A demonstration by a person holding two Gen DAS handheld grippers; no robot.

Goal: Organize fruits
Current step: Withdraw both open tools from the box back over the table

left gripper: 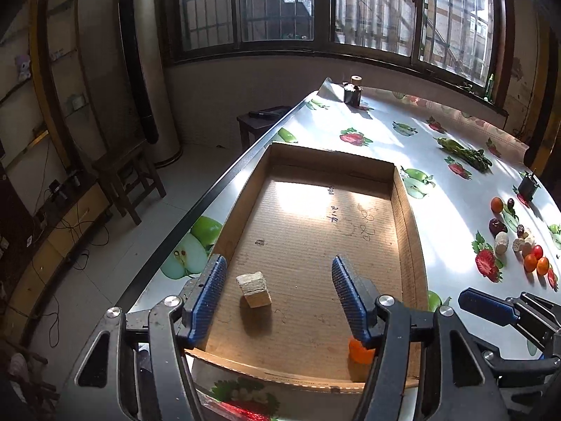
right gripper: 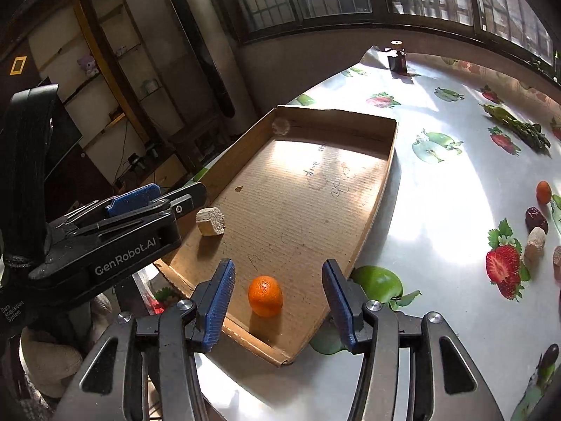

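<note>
A shallow cardboard tray (left gripper: 408, 210) (right gripper: 385, 172) lies on the fruit-print table. In it lie a beige chunk (left gripper: 254, 288) (right gripper: 210, 221) and a small orange (right gripper: 265, 295), which also shows in the left wrist view (left gripper: 361, 350), half hidden by a finger. My left gripper (left gripper: 277, 294) is open above the chunk, empty; it also shows in the right wrist view (right gripper: 154, 196). My right gripper (right gripper: 277, 298) is open around the orange, jaws apart from it. Several loose fruits (left gripper: 519, 242) (right gripper: 536, 221) lie on the table at the right.
A dark bottle (left gripper: 352, 93) (right gripper: 397, 57) stands at the table's far corner. Green vegetables (left gripper: 463, 152) (right gripper: 515, 128) lie near the back right. A small dark object (left gripper: 527, 186) sits behind the fruits. Stools and a tower air conditioner (left gripper: 147, 70) stand left of the table.
</note>
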